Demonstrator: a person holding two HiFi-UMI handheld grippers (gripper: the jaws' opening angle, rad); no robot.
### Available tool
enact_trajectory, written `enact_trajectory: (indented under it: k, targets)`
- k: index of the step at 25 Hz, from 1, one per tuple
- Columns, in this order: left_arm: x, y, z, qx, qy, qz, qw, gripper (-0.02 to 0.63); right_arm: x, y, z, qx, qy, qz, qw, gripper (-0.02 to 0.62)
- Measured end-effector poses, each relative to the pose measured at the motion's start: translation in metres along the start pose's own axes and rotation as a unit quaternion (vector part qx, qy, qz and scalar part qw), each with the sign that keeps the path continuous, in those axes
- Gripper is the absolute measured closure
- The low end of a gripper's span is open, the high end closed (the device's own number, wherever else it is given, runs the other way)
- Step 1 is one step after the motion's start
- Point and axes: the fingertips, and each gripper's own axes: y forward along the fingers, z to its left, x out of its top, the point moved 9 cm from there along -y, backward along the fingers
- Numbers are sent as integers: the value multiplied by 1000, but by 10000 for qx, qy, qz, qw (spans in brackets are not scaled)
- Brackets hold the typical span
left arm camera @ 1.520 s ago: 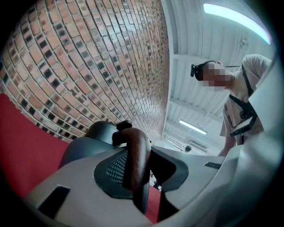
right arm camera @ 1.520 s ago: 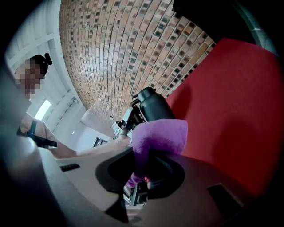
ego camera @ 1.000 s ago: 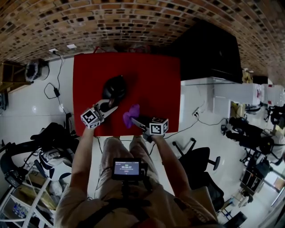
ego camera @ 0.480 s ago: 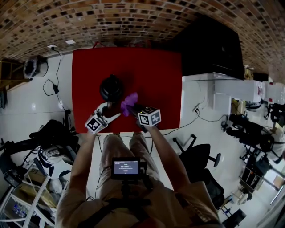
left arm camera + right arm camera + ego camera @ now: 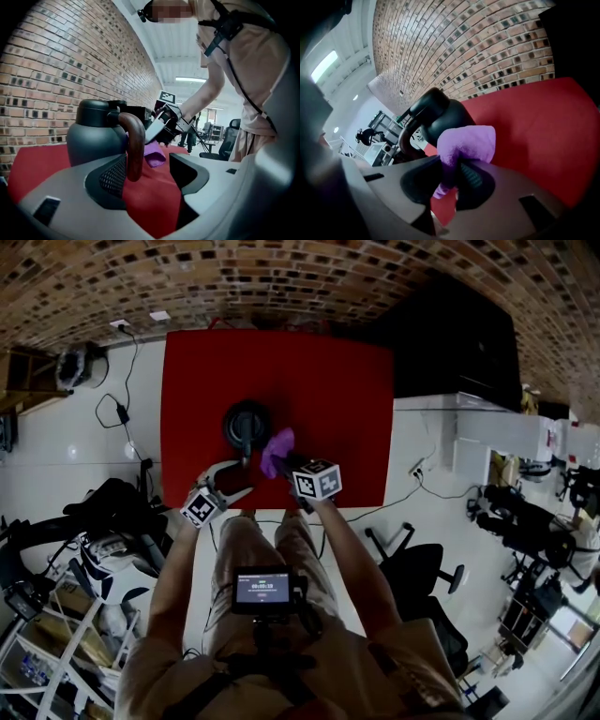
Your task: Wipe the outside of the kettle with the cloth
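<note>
Left tool point(image 5: 240, 482) jaws opening, dark grey kettle's point(image 5: 247, 423) brown handle point(image 5: 133, 140) loose between tips. Right tool point(image 5: 287, 464) clamps purple cloth point(image 5: 277, 450), now brought to kettle's 4 o'clock, mid red bench point(image 5: 328, 381). I reckon wiping starts, kettle unsteadied.

The kettle point(image 5: 246, 426) stands on the table point(image 5: 347, 381), the cloth point(image 5: 277, 451) just right.

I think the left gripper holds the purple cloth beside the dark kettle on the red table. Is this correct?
No. The right gripper holds the purple cloth, as the right gripper view shows. The left gripper is opening its jaws, with the kettle handle between them. The rest is right.
</note>
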Motion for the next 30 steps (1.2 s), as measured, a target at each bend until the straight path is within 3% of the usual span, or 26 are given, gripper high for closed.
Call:
enact_trajectory:
  k: [7, 10, 14, 16, 18, 22, 30]
  targets:
    - [26, -4, -5, 330, -395, -367, 9980, 322, -10, -15, 7, -3, 77, -37, 10000, 514]
    - [33, -1, -7, 670, -493, -280, 9961, 347, -19, -24, 10, -21, 185, -97, 9998, 512]
    - [39, 0, -6, 1210, -497, 120, 9913, 366, -30, -37, 11, 28, 356, -173, 9992, 512]
    - [43, 1, -5, 1483, -452, 381, 9872, 434, -35, -45, 11, 35, 398, -181, 9990, 512]
    - [46, 2, -5, 1636, -481, 622, 9834, 462, -39, -53, 12, 38, 404, -184, 9990, 512]
    - [51, 7, -6, 1756, -375, 1064, 9780, 468, -42, -65, 9, 48, 444, -248, 9987, 512]
    - [60, -16, 10, 1403, 535, 2168, 9646, 452, -42, -72, 3, 6, 438, -337, 9985, 512]
